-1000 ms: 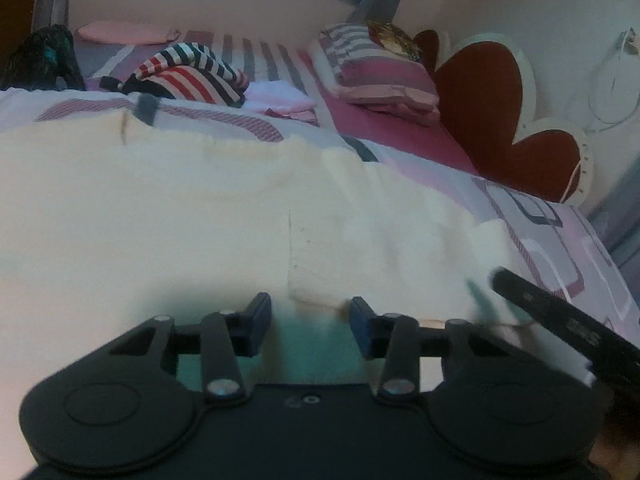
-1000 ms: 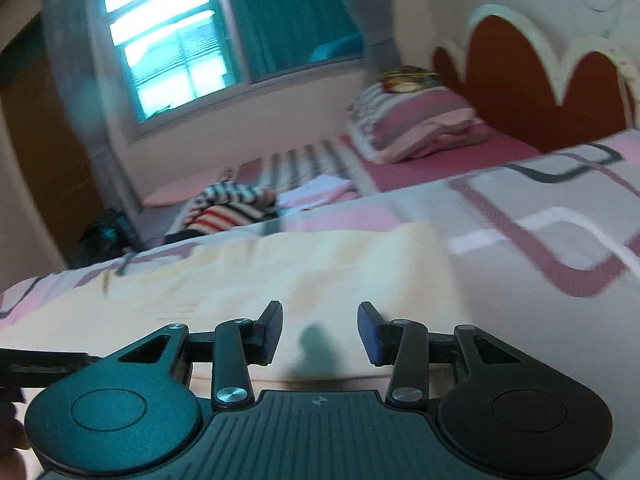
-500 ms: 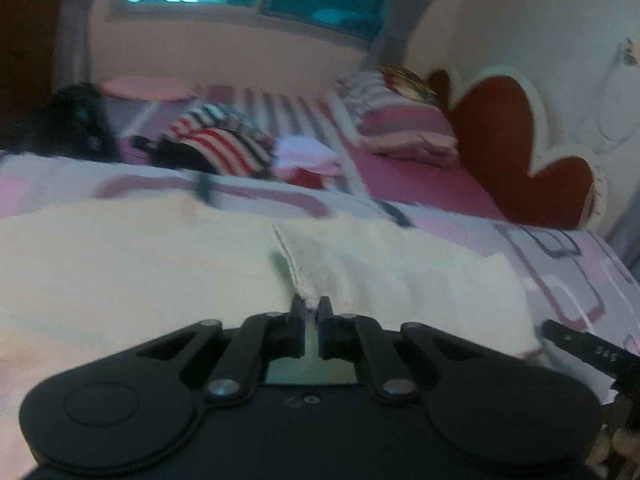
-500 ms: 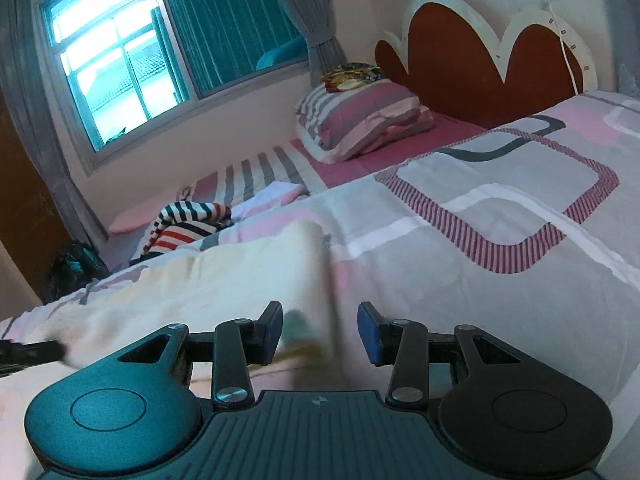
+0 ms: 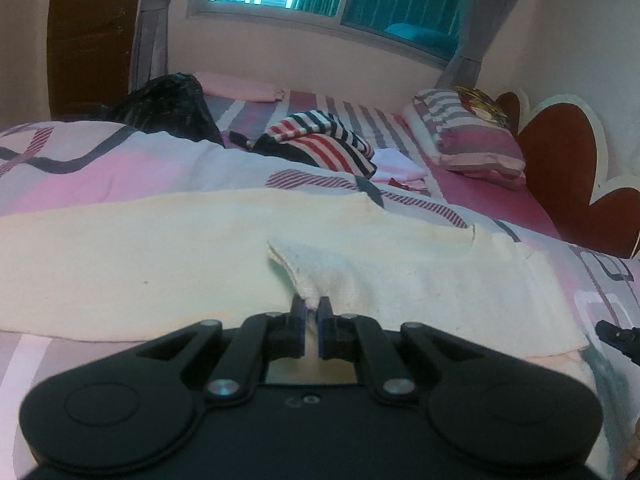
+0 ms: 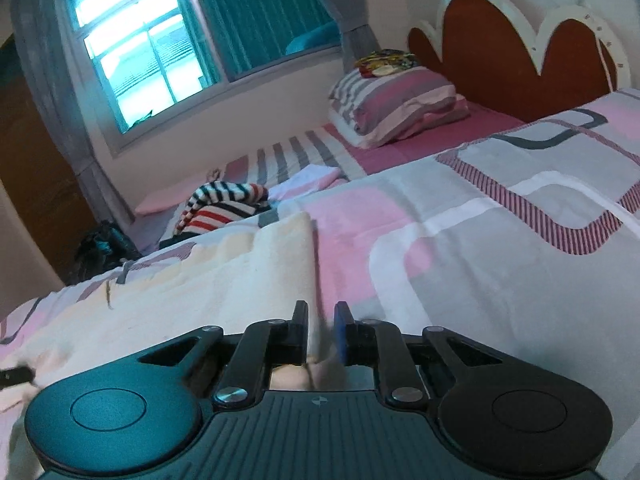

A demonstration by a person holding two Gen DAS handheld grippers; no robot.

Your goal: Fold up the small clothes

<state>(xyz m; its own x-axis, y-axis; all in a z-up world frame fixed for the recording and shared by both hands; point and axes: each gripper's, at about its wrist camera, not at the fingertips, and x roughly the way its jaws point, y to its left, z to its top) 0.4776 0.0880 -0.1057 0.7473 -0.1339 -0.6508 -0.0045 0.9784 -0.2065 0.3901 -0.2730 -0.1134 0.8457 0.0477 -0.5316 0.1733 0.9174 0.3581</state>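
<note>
One cream knit garment [image 5: 160, 248] lay spread flat on the patterned bedspread [image 6: 500, 248], a folded-over corner lifted. The left gripper [image 5: 311, 309] was clamped on that corner. The right gripper [image 6: 321, 314] was closing, the garment's edge between its jaws. Two pillows [image 5: 472, 136] lay stacked by the headboard [image 5: 560, 168].

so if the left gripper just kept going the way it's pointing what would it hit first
Most likely the cream garment itself: the left gripper has its jaws shut on a lifted fold of it and angles down toward the cloth spread on the patterned bedspread. Depth is hard to judge here.
</note>
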